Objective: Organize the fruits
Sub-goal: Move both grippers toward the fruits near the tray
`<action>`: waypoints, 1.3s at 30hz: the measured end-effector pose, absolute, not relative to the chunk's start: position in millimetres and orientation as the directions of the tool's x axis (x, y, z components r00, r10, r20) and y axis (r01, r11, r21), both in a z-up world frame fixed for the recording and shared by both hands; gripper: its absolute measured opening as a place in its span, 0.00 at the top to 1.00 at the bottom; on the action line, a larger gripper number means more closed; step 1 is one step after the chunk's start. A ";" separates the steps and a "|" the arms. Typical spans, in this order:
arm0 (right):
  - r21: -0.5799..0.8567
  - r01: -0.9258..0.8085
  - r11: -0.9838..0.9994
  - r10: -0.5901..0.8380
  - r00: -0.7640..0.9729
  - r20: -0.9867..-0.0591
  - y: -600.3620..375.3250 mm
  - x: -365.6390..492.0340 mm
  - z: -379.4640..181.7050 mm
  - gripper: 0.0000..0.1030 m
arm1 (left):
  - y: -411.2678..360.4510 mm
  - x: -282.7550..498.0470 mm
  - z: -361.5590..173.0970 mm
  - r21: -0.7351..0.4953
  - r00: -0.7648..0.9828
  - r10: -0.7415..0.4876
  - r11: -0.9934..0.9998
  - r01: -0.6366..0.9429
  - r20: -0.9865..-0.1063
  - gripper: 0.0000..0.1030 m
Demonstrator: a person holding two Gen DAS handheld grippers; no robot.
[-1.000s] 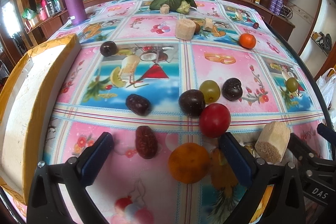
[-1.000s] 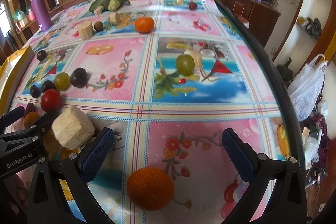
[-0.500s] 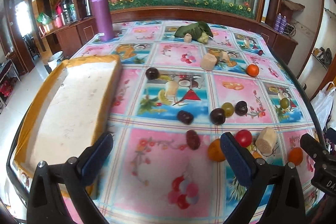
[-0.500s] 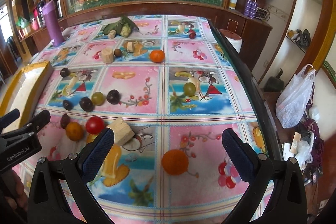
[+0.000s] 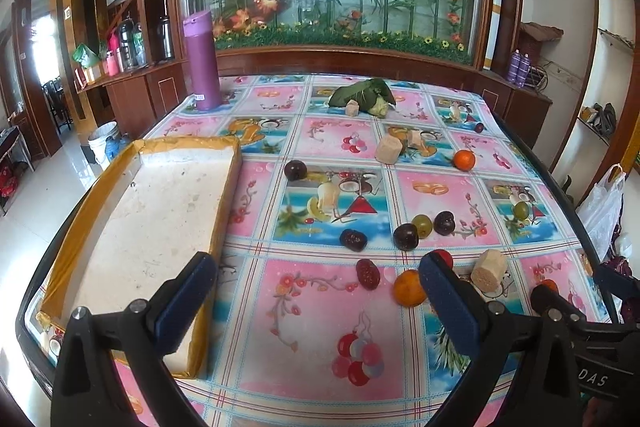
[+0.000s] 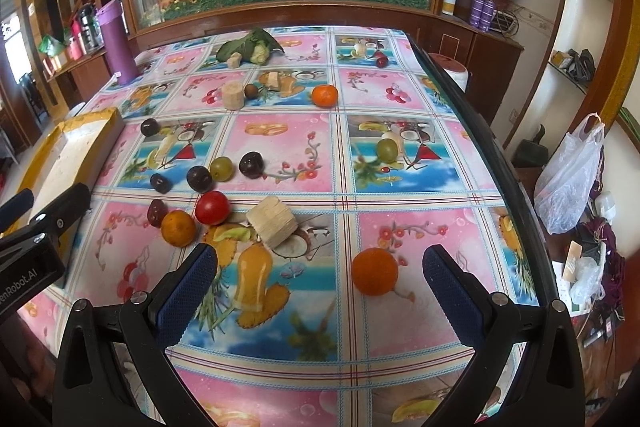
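Observation:
Fruits lie scattered on a patterned tablecloth. A cluster near the front holds a red tomato (image 6: 212, 207), an orange (image 6: 179, 227), dark plums (image 6: 199, 178) and a green grape (image 6: 221, 168). Another orange (image 6: 375, 271) lies between my right gripper's (image 6: 320, 281) fingers' line of sight, below them. My right gripper is open and empty, high above the table. My left gripper (image 5: 318, 291) is also open and empty, raised over the table's near edge. A white foam tray with yellow rim (image 5: 136, 163) sits at the left, empty. In the left wrist view the same orange (image 5: 409, 288) and tomato (image 5: 445, 257) sit by the right finger.
Pale cut cane chunks (image 6: 272, 221) (image 5: 388, 149) lie among the fruit. A purple flask (image 5: 202, 61) stands at the far left corner. Green leafy bundle (image 5: 362, 95) at the back. A far orange (image 6: 325, 95) and green grape (image 6: 386, 150) sit rightward. A plastic bag (image 6: 572, 179) hangs beside the table.
Both grippers have risen and pulled back from the table; the fruits now look smaller and farther. Nothing was picked up, and the fruits have not moved.

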State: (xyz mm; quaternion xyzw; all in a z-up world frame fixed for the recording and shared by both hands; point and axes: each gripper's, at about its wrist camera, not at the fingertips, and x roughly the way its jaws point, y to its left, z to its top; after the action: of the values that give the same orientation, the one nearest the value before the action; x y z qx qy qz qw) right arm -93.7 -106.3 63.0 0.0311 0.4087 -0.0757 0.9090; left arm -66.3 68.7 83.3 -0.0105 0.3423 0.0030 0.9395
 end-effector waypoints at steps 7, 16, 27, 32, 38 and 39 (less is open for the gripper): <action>-0.003 0.169 0.986 -0.115 0.654 -0.748 -104.3 -95.1 64.1 0.00 | 71.8 -66.5 82.9 -0.025 0.767 -0.010 1.000 -0.007 -0.642 0.00; -0.019 0.179 0.984 -0.133 0.653 -0.746 -101.5 -96.0 66.4 0.00 | 81.2 -65.0 81.2 -0.046 0.764 -0.020 0.999 -0.013 -0.645 0.00; -0.046 0.213 0.976 -0.176 0.646 -0.742 -95.3 -96.0 71.4 0.00 | 96.6 -59.1 74.8 -0.063 0.745 -0.054 0.998 0.016 -0.665 0.00; -0.062 0.219 0.974 -0.191 0.638 -0.746 -100.6 -93.6 70.7 0.00 | 98.6 -57.7 71.2 -0.041 0.736 -0.070 0.997 0.058 -0.673 0.00; -0.029 0.079 0.996 -0.074 0.652 -0.755 -103.7 -78.5 62.6 0.00 | 90.4 -60.8 66.2 -0.008 0.714 -0.070 0.996 0.090 -0.696 0.00; -0.037 0.048 0.998 -0.060 0.648 -0.760 -103.0 -73.7 59.1 0.00 | 88.4 -62.1 66.0 0.007 0.714 -0.057 0.996 0.087 -0.698 0.00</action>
State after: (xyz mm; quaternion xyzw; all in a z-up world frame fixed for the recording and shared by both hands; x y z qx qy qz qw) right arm -73.7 -103.0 59.1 -0.0068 0.4187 -0.0297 0.9076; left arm -62.1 88.4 66.0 0.0197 0.3763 -0.0388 0.9255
